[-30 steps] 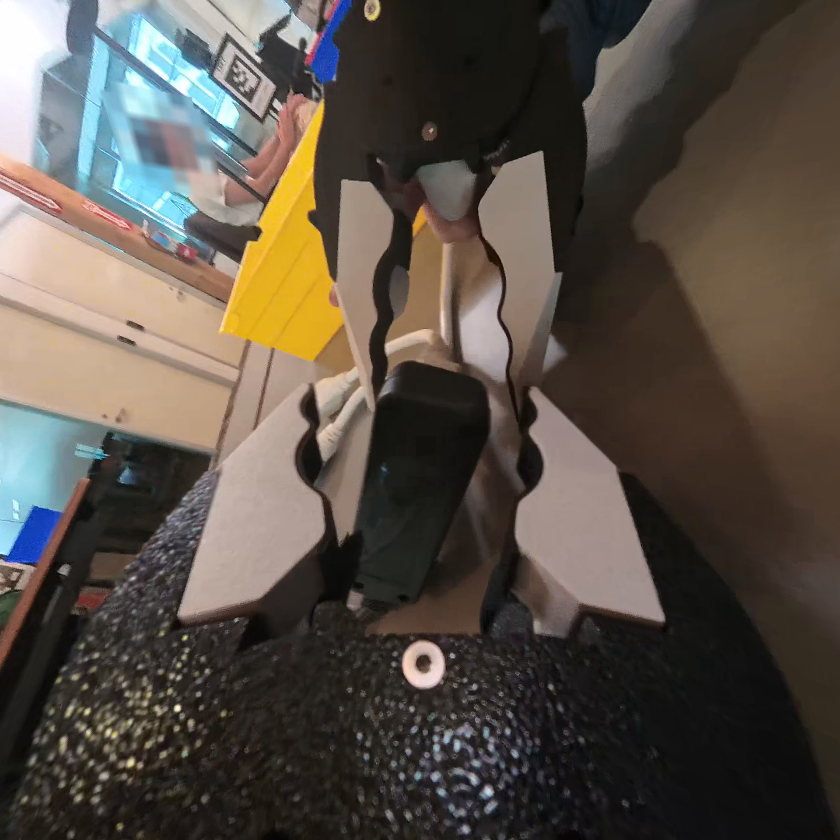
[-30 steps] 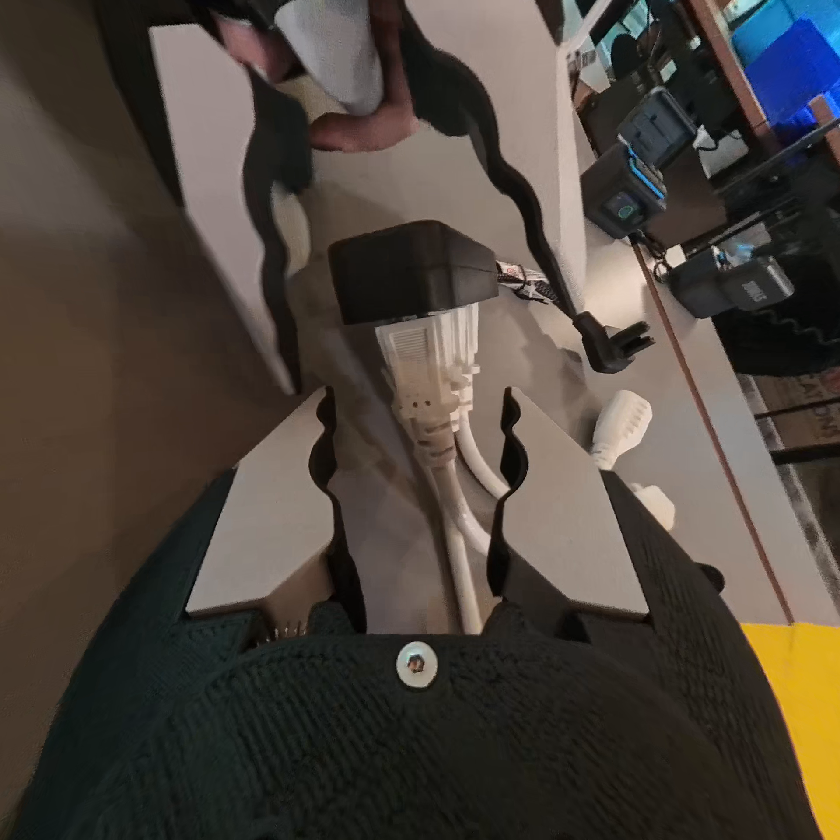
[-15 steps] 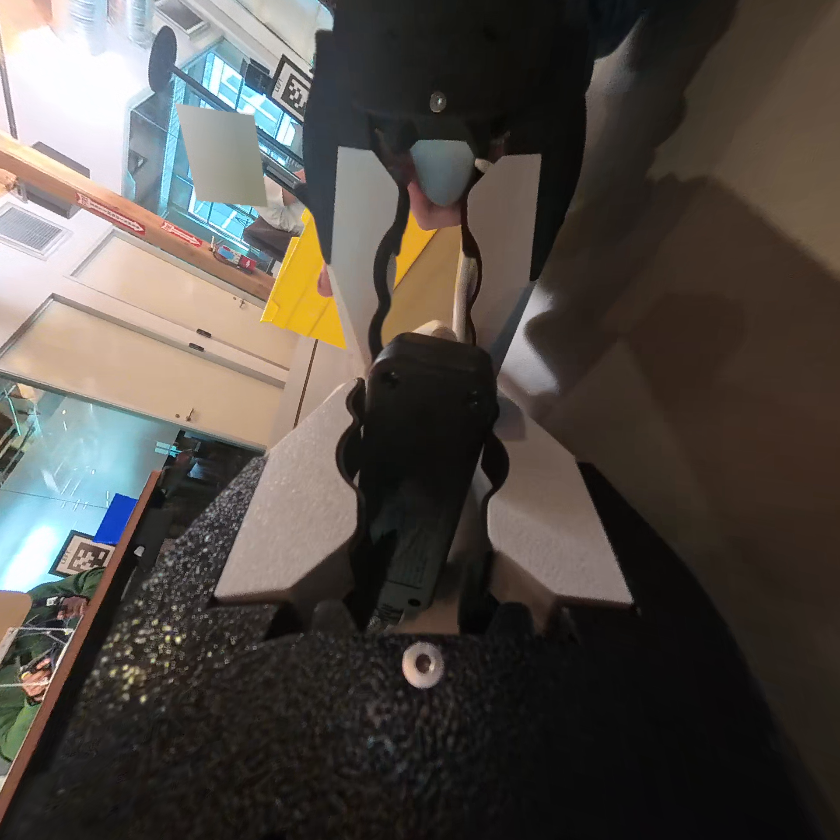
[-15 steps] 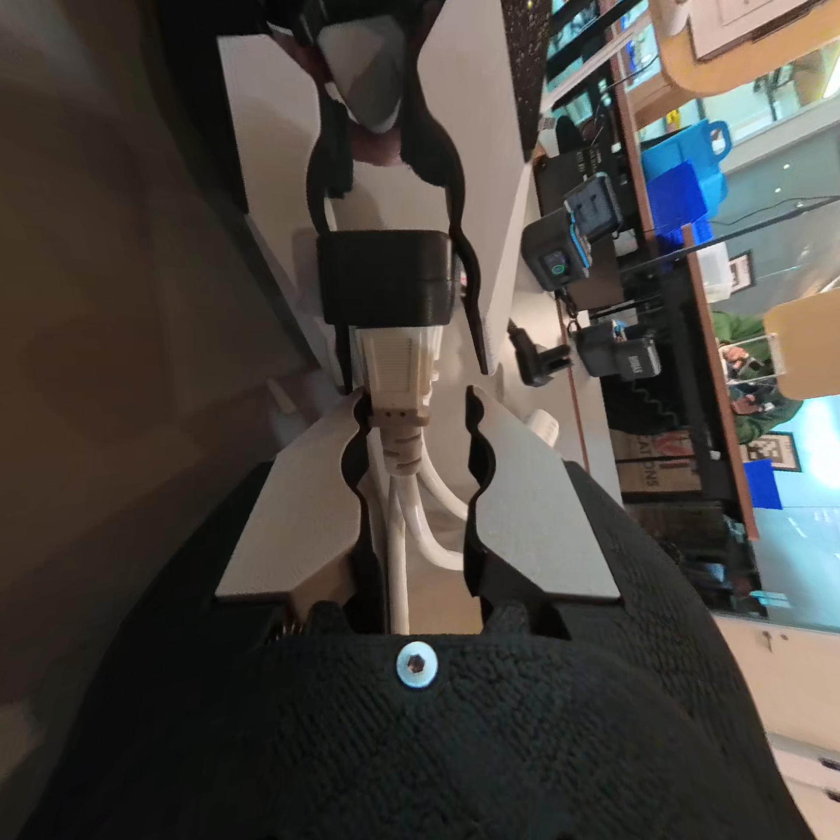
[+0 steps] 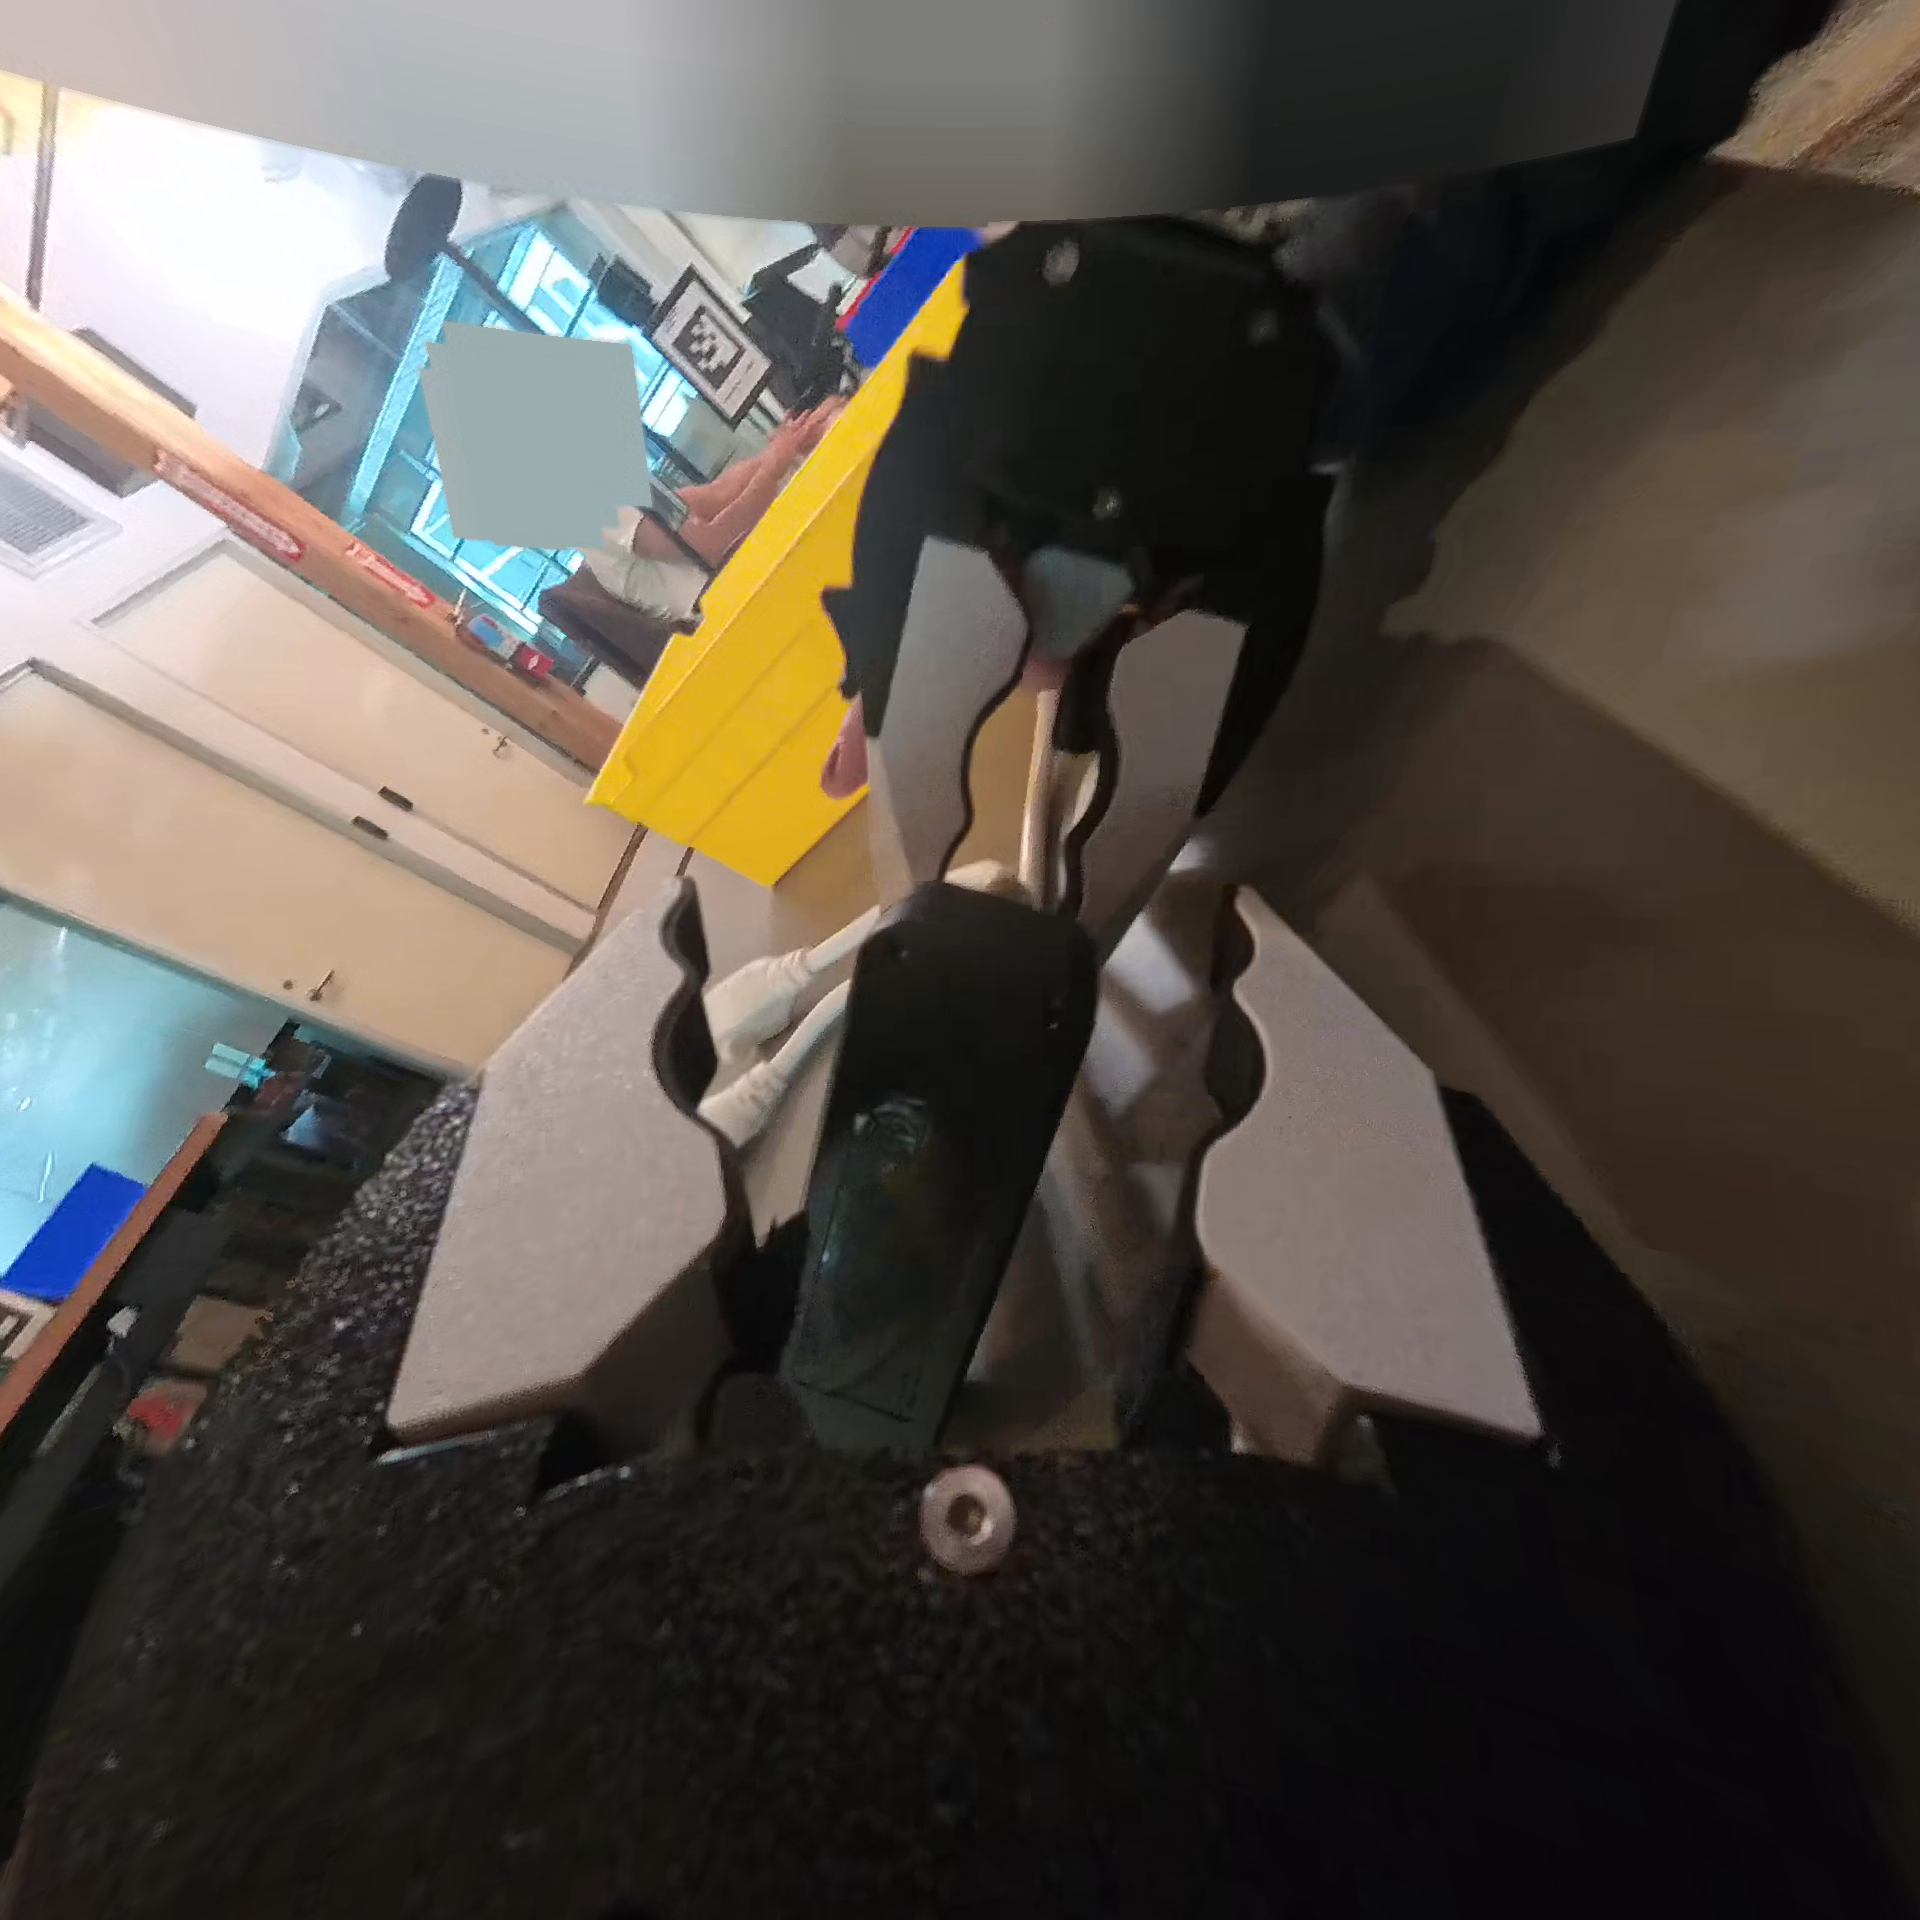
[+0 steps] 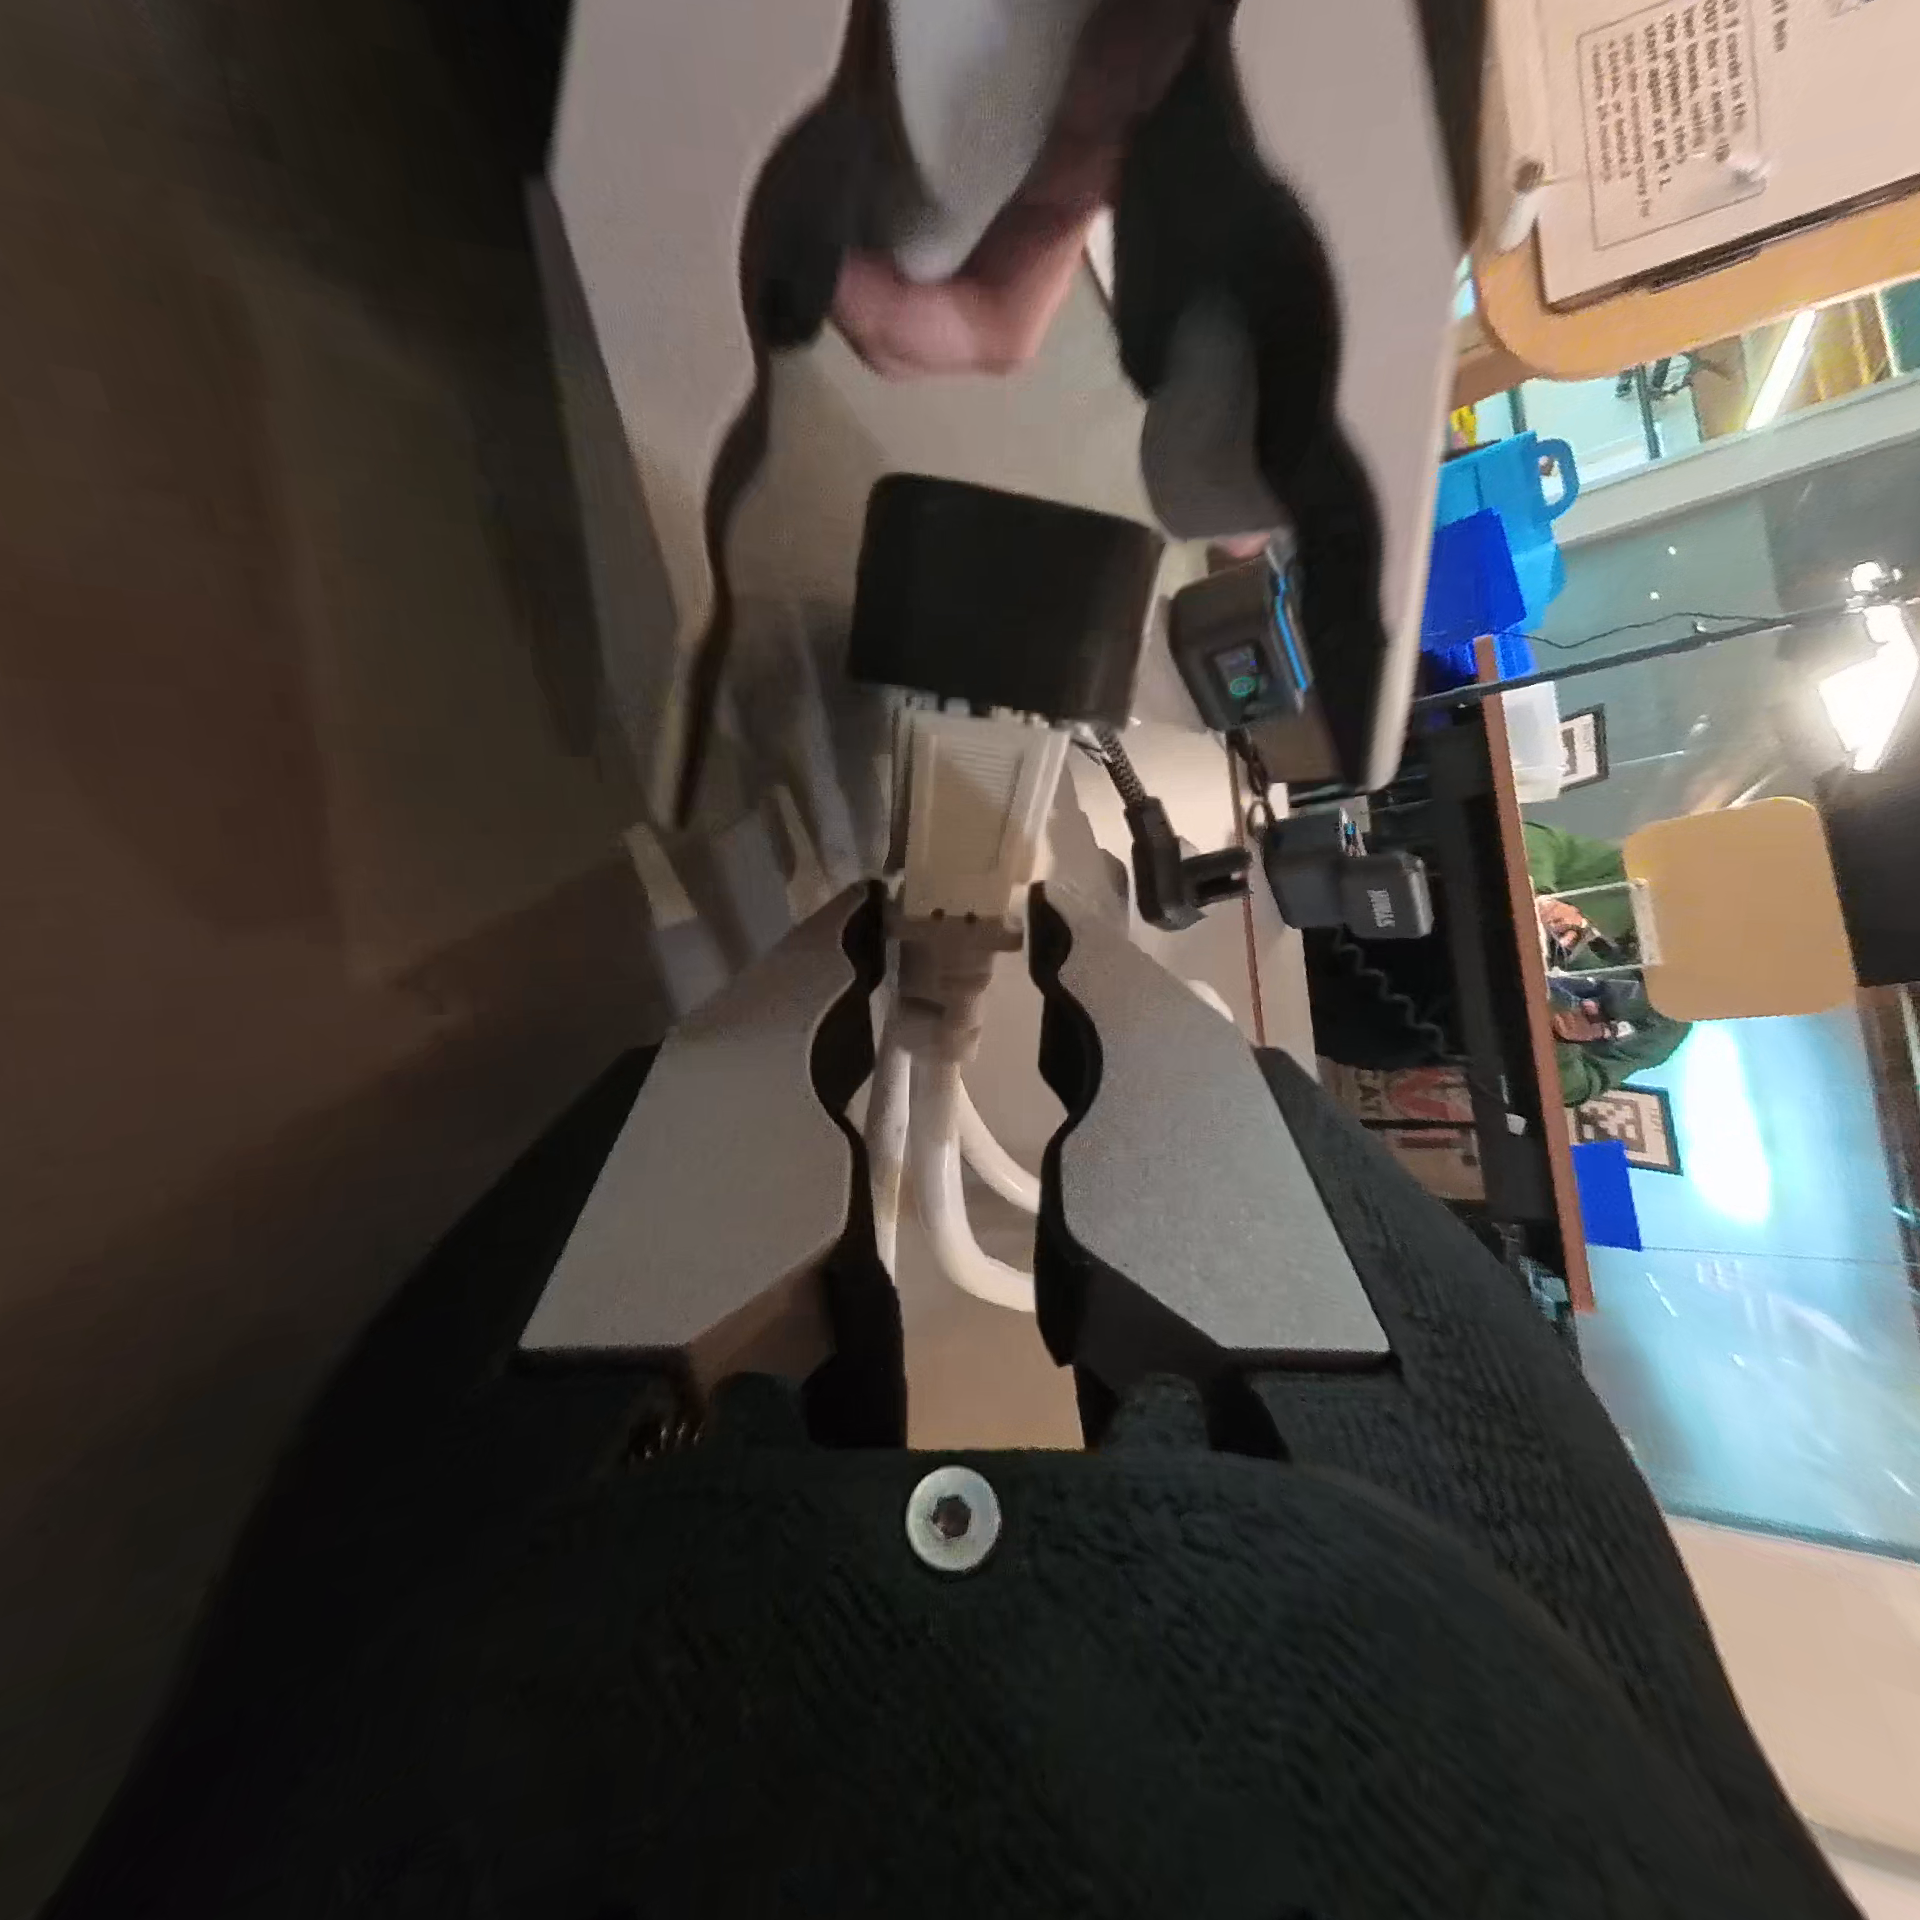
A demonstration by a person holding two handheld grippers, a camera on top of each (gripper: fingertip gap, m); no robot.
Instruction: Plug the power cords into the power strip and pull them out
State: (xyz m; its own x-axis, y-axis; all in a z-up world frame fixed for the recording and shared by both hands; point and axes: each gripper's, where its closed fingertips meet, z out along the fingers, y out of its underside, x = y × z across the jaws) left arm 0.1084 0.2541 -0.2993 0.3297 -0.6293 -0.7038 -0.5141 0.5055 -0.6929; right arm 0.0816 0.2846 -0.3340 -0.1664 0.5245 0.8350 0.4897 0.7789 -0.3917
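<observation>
sitting long and black between the two fingers of the left tongs (image 5: 956,914), the power strip (image 5: 935,1143) has a gap on each side, so nothing squeezes it. the left tongs are wide apart.

a white plug (image 6: 977,800) is pushed into the end of the strip that points at the right tongs (image 6: 951,914). the right tongs are pressed together on the thin neck of that plug, one fingertip on each side. white cords (image 6: 935,1174) run back from the plug between the fingers toward the black body of the right tongs.

the two tongs face each other, with the strip in the middle.

seen from the left tongs, two more white plugs (image 5: 758,997) lie just left of the strip, beside the left finger. a yellow bin (image 5: 748,717) is farther off on that side.

seen from the right tongs, a small black plug (image 6: 1174,873) on a dark cord lies to the right of the white plug. black boxes (image 6: 1236,655) sit a bit past it.
</observation>
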